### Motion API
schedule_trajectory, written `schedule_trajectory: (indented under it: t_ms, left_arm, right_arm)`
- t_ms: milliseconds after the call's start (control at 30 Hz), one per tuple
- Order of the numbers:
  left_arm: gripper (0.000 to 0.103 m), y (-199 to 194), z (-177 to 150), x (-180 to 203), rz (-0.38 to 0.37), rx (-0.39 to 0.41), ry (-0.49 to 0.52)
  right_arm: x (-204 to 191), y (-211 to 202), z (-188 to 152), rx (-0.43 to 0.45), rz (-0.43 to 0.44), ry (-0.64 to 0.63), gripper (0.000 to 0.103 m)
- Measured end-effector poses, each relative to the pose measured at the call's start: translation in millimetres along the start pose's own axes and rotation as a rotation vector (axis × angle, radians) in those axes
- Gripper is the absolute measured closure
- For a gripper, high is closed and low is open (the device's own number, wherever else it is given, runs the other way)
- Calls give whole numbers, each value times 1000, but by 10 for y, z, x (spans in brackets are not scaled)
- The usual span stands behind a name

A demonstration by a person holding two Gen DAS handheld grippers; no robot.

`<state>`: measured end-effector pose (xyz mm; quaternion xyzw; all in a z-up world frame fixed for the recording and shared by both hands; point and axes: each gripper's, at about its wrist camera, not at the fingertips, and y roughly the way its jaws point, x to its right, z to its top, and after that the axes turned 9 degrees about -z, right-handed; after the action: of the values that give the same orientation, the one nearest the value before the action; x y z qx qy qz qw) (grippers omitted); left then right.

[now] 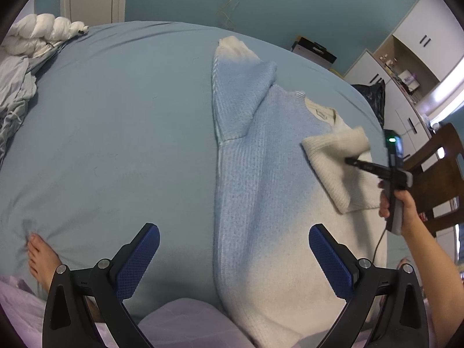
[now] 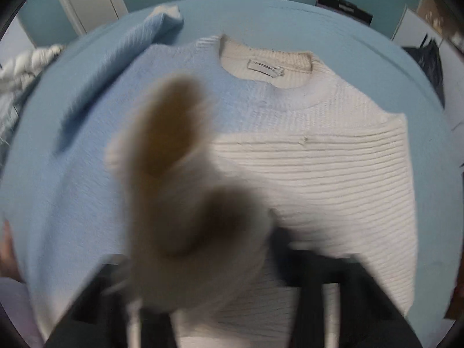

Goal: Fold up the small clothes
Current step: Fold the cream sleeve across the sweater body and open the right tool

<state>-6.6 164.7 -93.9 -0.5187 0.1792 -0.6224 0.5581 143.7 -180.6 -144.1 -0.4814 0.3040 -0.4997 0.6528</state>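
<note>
A blue-to-white knit sweater [image 1: 261, 174] lies flat on the blue bed sheet [image 1: 116, 116], collar [image 1: 319, 113] toward the far side. Its blue sleeve [image 1: 240, 92] is folded over the body. My right gripper [image 1: 352, 161] is shut on the white sleeve [image 1: 333, 162] and holds it above the sweater's right side. In the right wrist view the white sleeve cuff [image 2: 185, 203] hangs blurred in front of the lens, over the sweater [image 2: 304, 159]. My left gripper [image 1: 232, 261] is open and empty, above the sweater's near left edge.
A white duvet [image 1: 43, 34] and crumpled grey cloth [image 1: 14, 87] lie at the bed's far left. A bare foot [image 1: 40, 258] rests on the sheet at near left. A wooden chair [image 1: 435, 179] and white cabinets [image 1: 406, 58] stand on the right.
</note>
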Motion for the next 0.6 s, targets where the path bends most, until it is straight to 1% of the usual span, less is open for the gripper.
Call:
schedule_trajectory:
  t_ms: [100,133,167,200,233,267,300,333,367,400,467,500,533,567,600]
  left_arm:
    - [0,-15,-12,-54,-12,-1,-27]
    - [0,-17,-12,-60,-15,1,-36]
    - [0,-24,-6,-59,-16,5,-43]
    - [0,-36,-2,-57,-17,9,-46]
    - [0,-45,2,-49,-19,13,-44]
    - [0,-48,6,-40,-21,16,-41]
    - [0,-51,8,-23,-22,18,-36]
    - [0,-53,10,-10,-22,18,-31]
    - [0,-58,5,2,-23,18,-27]
    - [0,-57,3,26,-25,18,-19]
    - [0,-68,-5,42,-24,20,-8]
    - [0,-72,-6,54,-22,22,-2]
    - [0,-78,-3,65,-20,25,4]
    - [0,-85,0,68,-19,28,5]
    - [0,-90,2,68,-22,31,5]
  right_arm:
    - [-62,-285,6,86,45,10,95]
    - [11,-461,25,121,89,48,96]
    - [102,-536,38,139,122,84,96]
    - [198,-711,16,171,164,143,96]
    - [247,-899,4,214,181,190,96]
    - [219,-999,34,258,172,207,96]
    - [153,-1190,33,316,149,207,96]
    - [12,-1335,14,350,135,184,96]
    - [-115,-1381,29,360,137,158,96]
    - [-304,-1424,41,363,157,126,96]
    - [-702,-1347,74,332,211,69,96]
    - [-815,-1185,113,308,245,51,91]
    - [-1064,-1033,90,239,325,18,76]
    - [-1176,-775,133,173,376,-9,64]
    - [-1284,-508,137,95,414,-32,44]
